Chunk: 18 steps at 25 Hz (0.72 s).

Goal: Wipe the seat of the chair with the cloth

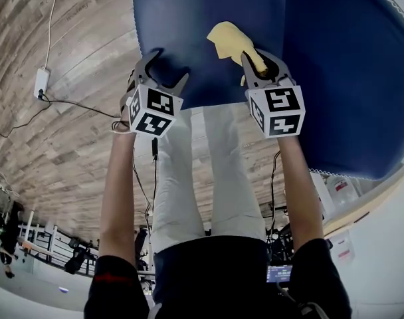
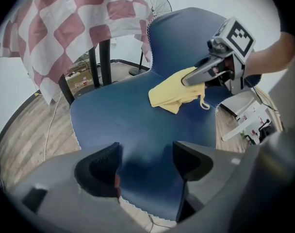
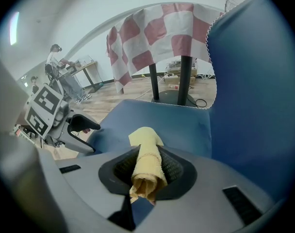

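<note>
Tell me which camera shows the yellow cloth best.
Left gripper view: the cloth is spread over the seat, one end pinched by the right gripper. Head view hides part behind it; right gripper view shows only the bunched end.

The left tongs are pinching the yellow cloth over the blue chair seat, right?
No, it is the right tongs that pinch the yellow cloth over the blue chair seat; the right gripper view shows it squeezed between them. The left tongs are open with nothing between them.
</note>
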Available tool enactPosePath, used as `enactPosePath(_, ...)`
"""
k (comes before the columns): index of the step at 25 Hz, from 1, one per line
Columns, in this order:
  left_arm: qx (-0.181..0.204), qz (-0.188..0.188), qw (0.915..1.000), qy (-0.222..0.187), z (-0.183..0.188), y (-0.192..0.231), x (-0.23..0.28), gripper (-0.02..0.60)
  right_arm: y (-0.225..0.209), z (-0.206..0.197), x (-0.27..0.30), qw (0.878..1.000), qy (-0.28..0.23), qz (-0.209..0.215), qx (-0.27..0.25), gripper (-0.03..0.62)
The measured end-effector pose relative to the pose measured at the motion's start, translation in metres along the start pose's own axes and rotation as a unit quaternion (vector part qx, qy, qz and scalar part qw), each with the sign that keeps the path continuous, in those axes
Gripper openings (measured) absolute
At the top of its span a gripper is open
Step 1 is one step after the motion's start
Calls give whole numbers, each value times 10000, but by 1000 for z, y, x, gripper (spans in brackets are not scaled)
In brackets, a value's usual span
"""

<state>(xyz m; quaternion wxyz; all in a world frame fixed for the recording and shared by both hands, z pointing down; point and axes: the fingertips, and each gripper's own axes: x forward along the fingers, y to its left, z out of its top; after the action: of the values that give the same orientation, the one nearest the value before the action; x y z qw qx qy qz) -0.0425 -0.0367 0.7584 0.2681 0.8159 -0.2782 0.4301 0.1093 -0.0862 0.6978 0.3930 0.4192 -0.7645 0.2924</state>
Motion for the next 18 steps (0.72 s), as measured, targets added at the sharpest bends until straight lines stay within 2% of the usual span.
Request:
enactPosePath(4, 66, -82, 9999, -79, -1, -11, 8, 347, -4, -2, 2, 10000, 17, -9, 26, 57)
enactPosePath(15, 293, 486, 9980, -286, -6, -12, 23, 357, -21, 9, 11, 9999, -39, -88, 56, 57)
enactPosePath(18, 274, 491, 9981, -254, -8, -12, 24, 357, -24, 23, 15, 9998, -155, -107, 61, 57)
